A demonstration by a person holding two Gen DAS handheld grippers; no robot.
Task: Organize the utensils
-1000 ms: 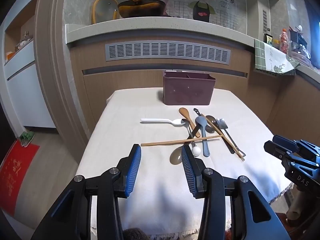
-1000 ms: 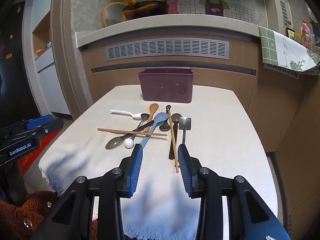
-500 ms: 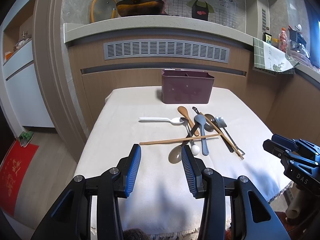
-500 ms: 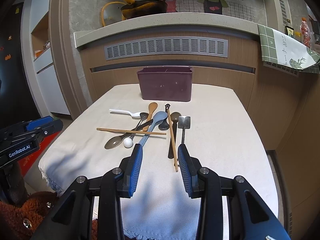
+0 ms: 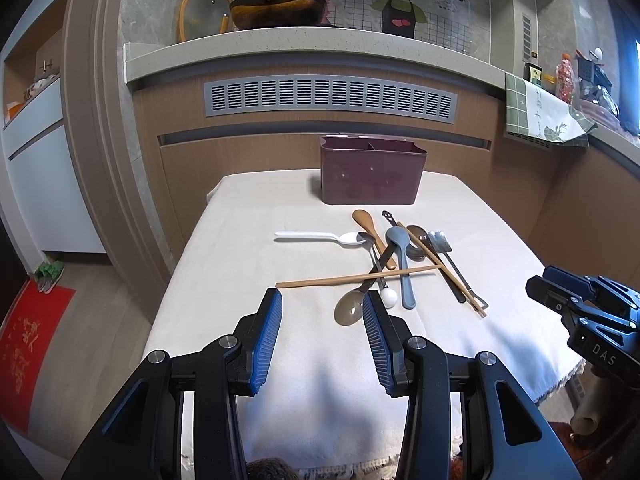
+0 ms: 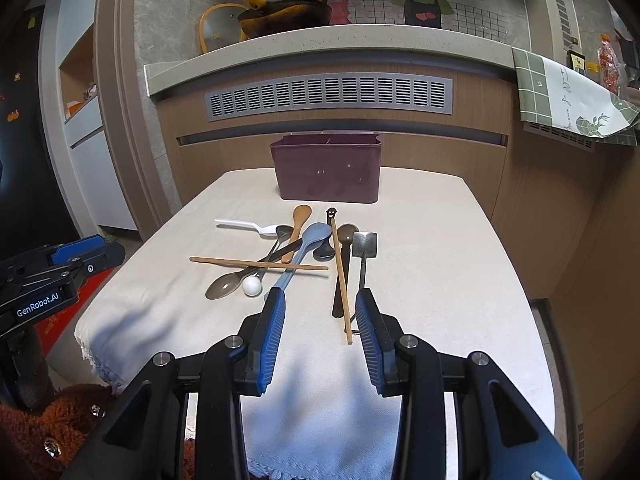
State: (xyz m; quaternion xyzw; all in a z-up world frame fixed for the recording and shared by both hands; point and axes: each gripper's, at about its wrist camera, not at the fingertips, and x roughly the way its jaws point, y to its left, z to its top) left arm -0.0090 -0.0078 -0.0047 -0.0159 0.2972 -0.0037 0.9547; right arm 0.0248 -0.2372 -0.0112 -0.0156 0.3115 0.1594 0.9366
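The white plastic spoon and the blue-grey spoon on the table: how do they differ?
The white plastic spoon lies crosswise, almost clear of the pile; the blue-grey spoon points lengthwise inside the pile, under a chopstick. The white one is slimmer, the blue-grey one broader. Both rest flat on the cloth, held by neither claw.

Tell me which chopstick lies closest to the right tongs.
The lengthwise chopstick, whose near end stops just inside the open right tongs by the right-hand finger. The other chopstick lies crosswise over the spoons, farther off.

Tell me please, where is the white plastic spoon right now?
The white plastic spoon lies at the pile's left edge in both views, handle pointing left, before the maroon caddy.
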